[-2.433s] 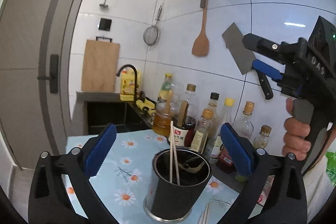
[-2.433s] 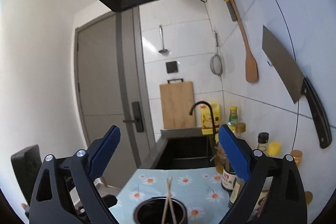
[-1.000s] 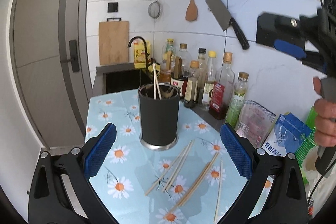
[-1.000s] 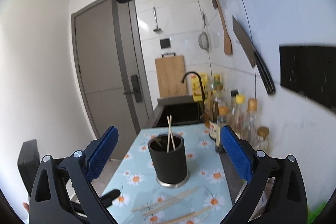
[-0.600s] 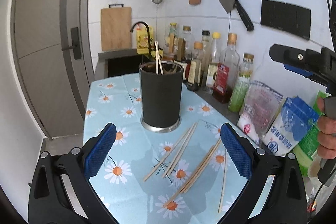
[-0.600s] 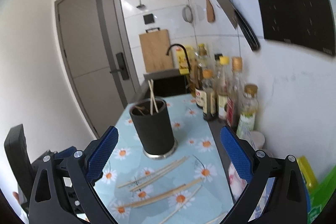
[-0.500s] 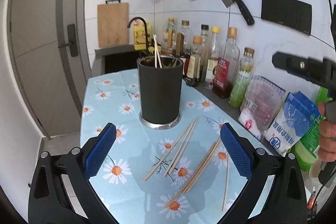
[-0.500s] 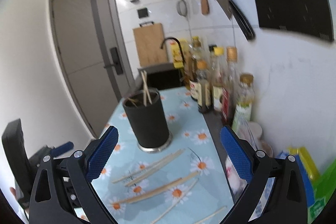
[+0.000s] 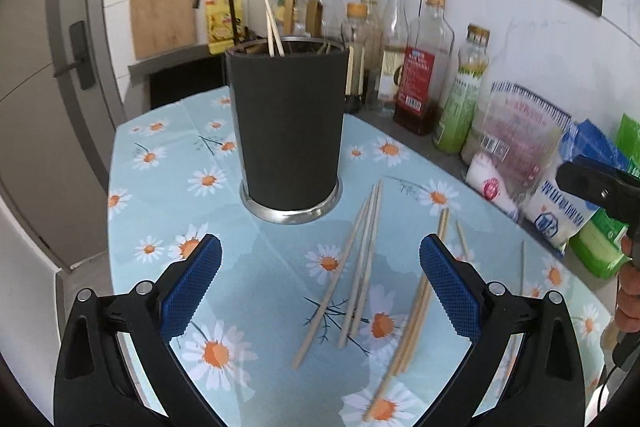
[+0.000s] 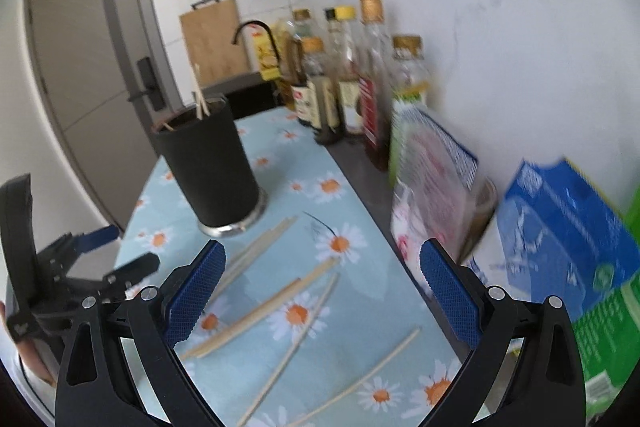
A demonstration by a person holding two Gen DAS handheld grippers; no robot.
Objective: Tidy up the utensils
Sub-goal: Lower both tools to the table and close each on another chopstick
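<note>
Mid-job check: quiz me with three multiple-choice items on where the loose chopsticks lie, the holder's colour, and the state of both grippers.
1. The loose chopsticks lie:
A. on the daisy tablecloth in front of the holder
B. in the sink
C. on the cutting board

2. The utensil holder is:
A. white
B. black
C. blue

3. The left gripper and right gripper are:
A. both shut on chopsticks
B. one open, one shut
C. both open and empty

Answers: 1 A, they rest scattered on the cloth; 2 B, dark body on a metal base; 3 C, blue pads stand wide apart, nothing between.

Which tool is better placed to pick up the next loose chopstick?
Probably the left tool: it is open with several loose chopsticks lying between its fingers, just before the black holder. The right tool, also open, sits off toward the packets.
</note>
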